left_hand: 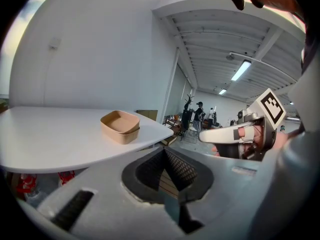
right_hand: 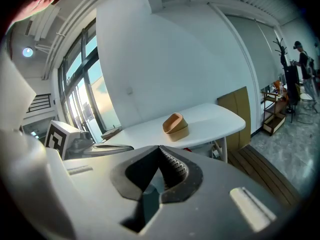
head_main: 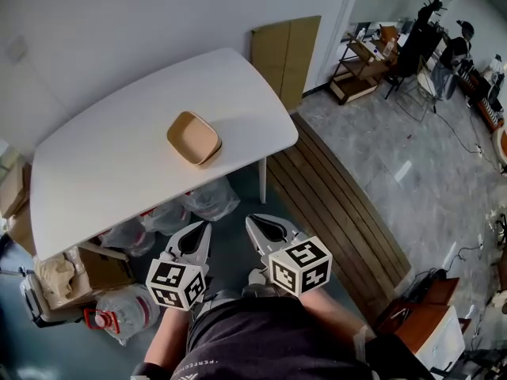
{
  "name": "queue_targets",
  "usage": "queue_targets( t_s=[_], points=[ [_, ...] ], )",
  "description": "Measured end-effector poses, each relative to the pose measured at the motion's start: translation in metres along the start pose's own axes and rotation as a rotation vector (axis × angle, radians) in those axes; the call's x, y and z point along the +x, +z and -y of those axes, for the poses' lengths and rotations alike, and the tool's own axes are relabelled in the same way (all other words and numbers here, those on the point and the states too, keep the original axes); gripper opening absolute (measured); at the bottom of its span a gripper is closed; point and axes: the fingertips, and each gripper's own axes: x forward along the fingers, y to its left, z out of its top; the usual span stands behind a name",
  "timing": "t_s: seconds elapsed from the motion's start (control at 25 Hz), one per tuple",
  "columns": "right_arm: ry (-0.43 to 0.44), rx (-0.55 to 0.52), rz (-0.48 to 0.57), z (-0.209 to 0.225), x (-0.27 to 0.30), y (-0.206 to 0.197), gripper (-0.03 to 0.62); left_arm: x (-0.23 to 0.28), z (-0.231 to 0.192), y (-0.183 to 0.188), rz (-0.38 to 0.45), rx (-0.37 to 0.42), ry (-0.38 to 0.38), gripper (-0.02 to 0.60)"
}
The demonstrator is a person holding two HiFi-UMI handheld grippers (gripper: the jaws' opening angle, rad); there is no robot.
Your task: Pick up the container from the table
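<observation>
Closest in the head view is the person's dark shirt (head_main: 261, 347). Just ahead of it the left gripper (head_main: 203, 228) and right gripper (head_main: 252, 222) are carried side by side, both aimed toward the white bench (head_main: 103, 180). Each has its jaws brought together on nothing. The tan, square, open-topped container (head_main: 194, 138) sits on the bench top toward its right end, well apart from both grippers. Bare white surface lies all round it (so nothing crowds an approach). Plastic bags (head_main: 210, 200) and cardboard boxes (head_main: 14, 204) sit below the bench, clear of the work.

From the left gripper view, the two jaw tips meet in a point with no gap and nothing between them. The container rests flat on the bench, beyond the tips and to their left, and the right gripper juts in from the right. A line runs round the container's wall; whether that is a rim band or a second tub nested in it, I cannot tell.

From the right gripper view, the jaws likewise meet, empty. The container stands ahead, above the tips, before the bench's rounded end.

I judge this to be the approach, with the pickup not yet begun. Either gripper must spread its jaws before taking a wall of the container. The container looks light, so it may skid on the smooth top if nudged.
</observation>
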Motion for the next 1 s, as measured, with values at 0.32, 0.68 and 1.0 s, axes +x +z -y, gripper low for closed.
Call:
queue_targets(
  t_s=[0.32, 0.68, 1.0],
  points=[
    [0.031, -0.024, -0.021, 0.012, 0.026, 0.008, 0.0, 0.019, -0.022, 0.001, -0.019, -0.023, 0.06, -0.006],
    [0.04, -0.038, -0.053, 0.022, 0.073, 0.023, 0.0, 0.043, -0.066, 0.015, -0.02, -0.056, 0.088, -0.006],
    [0.009, -0.057, -0.064, 0.043, 0.121, 0.054, 0.0, 0.078, -0.116, 0.039, -0.031, -0.095, 0.104, 0.035]
  ],
)
